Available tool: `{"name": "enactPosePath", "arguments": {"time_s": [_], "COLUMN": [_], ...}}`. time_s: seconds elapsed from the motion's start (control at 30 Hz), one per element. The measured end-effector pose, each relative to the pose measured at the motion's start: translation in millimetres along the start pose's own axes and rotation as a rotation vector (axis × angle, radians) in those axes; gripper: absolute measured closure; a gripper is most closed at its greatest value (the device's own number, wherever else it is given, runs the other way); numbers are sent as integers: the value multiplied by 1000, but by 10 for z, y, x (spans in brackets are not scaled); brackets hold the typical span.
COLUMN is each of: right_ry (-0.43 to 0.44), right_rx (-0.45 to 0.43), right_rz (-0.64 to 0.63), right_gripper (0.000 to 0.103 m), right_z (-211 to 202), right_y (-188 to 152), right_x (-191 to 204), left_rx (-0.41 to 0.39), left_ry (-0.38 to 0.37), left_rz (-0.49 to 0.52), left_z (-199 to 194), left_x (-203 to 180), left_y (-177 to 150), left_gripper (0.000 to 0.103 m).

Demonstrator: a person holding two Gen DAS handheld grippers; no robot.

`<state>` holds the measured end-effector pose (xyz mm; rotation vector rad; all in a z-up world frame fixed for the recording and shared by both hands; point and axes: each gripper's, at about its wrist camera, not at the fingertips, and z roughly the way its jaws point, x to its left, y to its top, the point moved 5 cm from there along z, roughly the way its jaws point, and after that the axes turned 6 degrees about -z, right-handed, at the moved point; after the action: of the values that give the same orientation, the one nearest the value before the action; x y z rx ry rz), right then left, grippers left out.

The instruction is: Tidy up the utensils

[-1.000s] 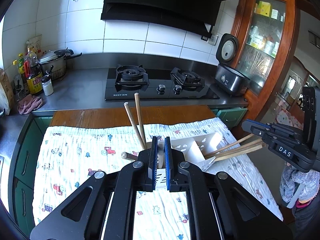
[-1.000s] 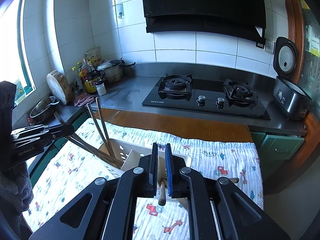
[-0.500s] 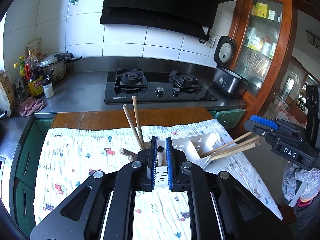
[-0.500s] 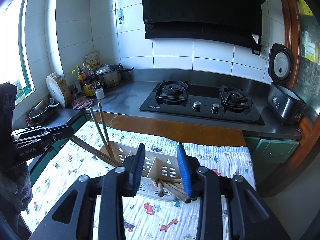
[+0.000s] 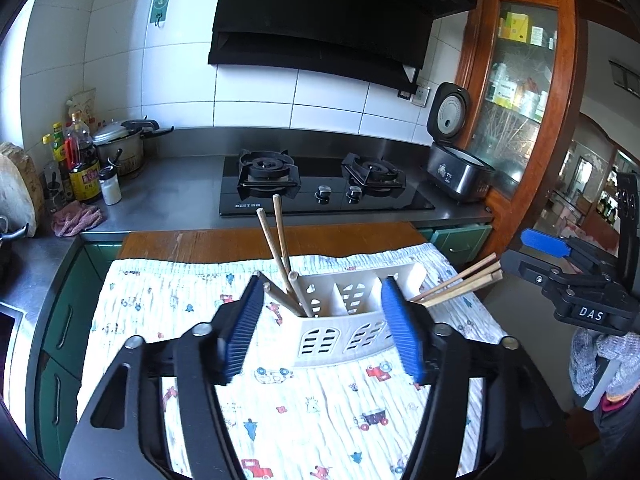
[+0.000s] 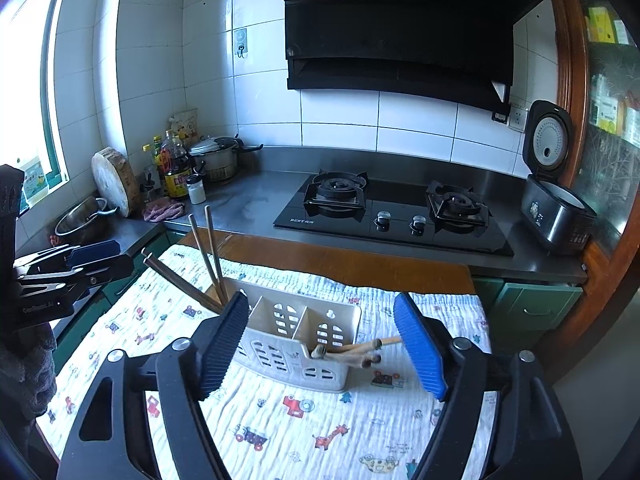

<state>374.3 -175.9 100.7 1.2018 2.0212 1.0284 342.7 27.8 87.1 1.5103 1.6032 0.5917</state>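
A white slotted utensil holder with three compartments stands on the patterned cloth; it also shows in the right wrist view. Several wooden chopsticks lean out of its left compartment, and several more stick out of its right compartment. In the right wrist view these are the left bunch and the right bunch. My left gripper is open and empty, just in front of the holder. My right gripper is open and empty, also in front of it.
Behind the cloth is a wooden table edge, then a steel counter with a gas hob, a rice cooker, and bottles and a pot at the left. A wooden cabinet stands at the right.
Both grippers have opened and let go of their chopsticks, which now rest in the holder. Both have drawn back and up from the holder.
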Motion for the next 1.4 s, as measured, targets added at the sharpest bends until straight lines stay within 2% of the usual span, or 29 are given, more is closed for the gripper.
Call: {"name": "enactPosePath", "arguments": {"time_s": [0.13,0.2,0.47,1.07,1.4], "right_ry": [-8,-10,-36,-66,-108], "right_rx": [0,-1,-2,25,20], "right_rz": [-6,-7,-13,12,-28], "right_gripper": [21,20,13,7,7], "right_z": [-86,-131,-309,-532,-662], "right_y": [-56,-81,-235,-719,-955], "right_x": [17,34,73,234,434], "left_rx": [-16,-28,-62,-90,-93], "left_ry": [19,19,47,54,51], "left_rz": [23,29,44,68,62], "left_z": [-111,-182,-381,-728,-876], "left_x": [-47,-74,-111,-146,-178], "left_y": [-57,-94,-226,-649,-919], "left_gripper": [27,18,5,5,5]}}
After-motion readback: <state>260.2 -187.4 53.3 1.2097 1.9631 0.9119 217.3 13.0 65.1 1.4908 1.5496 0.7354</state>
